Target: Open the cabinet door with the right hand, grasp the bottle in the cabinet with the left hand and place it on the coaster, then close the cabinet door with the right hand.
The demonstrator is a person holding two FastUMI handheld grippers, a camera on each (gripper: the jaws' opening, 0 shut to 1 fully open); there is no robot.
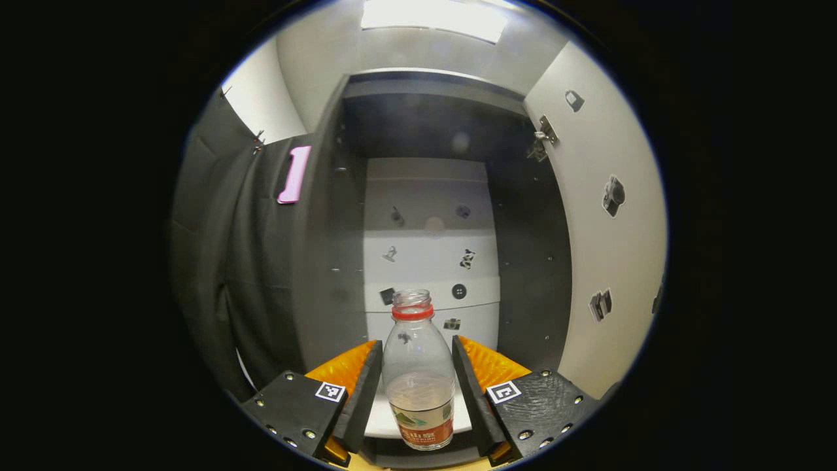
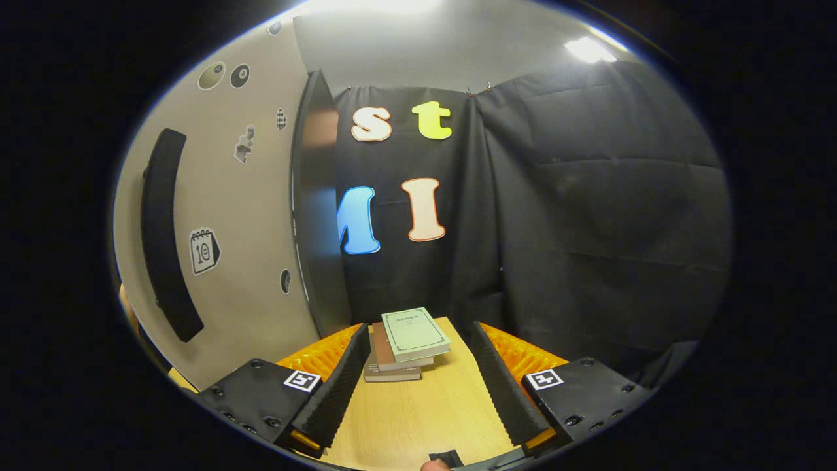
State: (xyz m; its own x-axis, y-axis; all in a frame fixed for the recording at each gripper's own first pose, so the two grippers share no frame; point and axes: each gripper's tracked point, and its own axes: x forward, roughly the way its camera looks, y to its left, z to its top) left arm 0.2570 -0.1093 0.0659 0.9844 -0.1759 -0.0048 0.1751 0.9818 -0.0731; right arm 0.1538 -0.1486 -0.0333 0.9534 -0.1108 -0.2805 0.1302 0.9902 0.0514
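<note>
Left gripper view: open cabinet [image 1: 418, 131], its door [image 1: 601, 216] swung to the right. Right gripper view: the door's outer face with handle [image 2: 163, 235], and stacked books [image 2: 407, 343] on the table [image 2: 418, 418]. Left gripper [image 1: 418, 386], level, brackets the uncapped bottle [image 1: 418, 373]; contact cannot be told. Right gripper [image 2: 418, 386] spread, empty.

Ceiling panels [image 1: 434, 18] glare overhead, the cabinet interior [image 1: 425, 131] lies shadowed, and fisheye bends edges.
</note>
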